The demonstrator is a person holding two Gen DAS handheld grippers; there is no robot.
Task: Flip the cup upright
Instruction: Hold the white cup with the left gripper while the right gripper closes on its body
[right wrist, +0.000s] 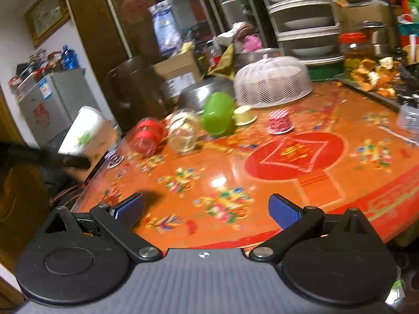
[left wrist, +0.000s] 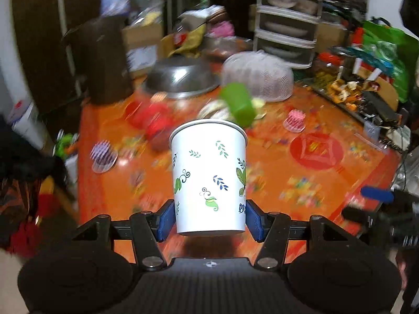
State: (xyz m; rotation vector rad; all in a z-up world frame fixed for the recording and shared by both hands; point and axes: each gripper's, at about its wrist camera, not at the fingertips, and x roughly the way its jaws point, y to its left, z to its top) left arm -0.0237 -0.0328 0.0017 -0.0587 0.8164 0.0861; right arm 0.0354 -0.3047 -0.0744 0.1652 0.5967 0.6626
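A white paper cup [left wrist: 209,175] with green and blue leaf prints stands rim up between the blue pads of my left gripper [left wrist: 210,218], held near its base above the orange table [left wrist: 301,178]. The left gripper is shut on it. In the right wrist view the same cup [right wrist: 83,130] shows blurred at the table's left edge. My right gripper [right wrist: 205,212] is open and empty over the table's [right wrist: 235,162] near edge.
A green cup [right wrist: 217,116], a clear glass jar [right wrist: 183,130] and a red jar [right wrist: 146,136] lie on their sides mid-table. A steel bowl [left wrist: 180,78] and white mesh food cover [right wrist: 272,83] stand behind. Small cupcake liners [right wrist: 280,121] sit nearby. Clutter lines the right edge.
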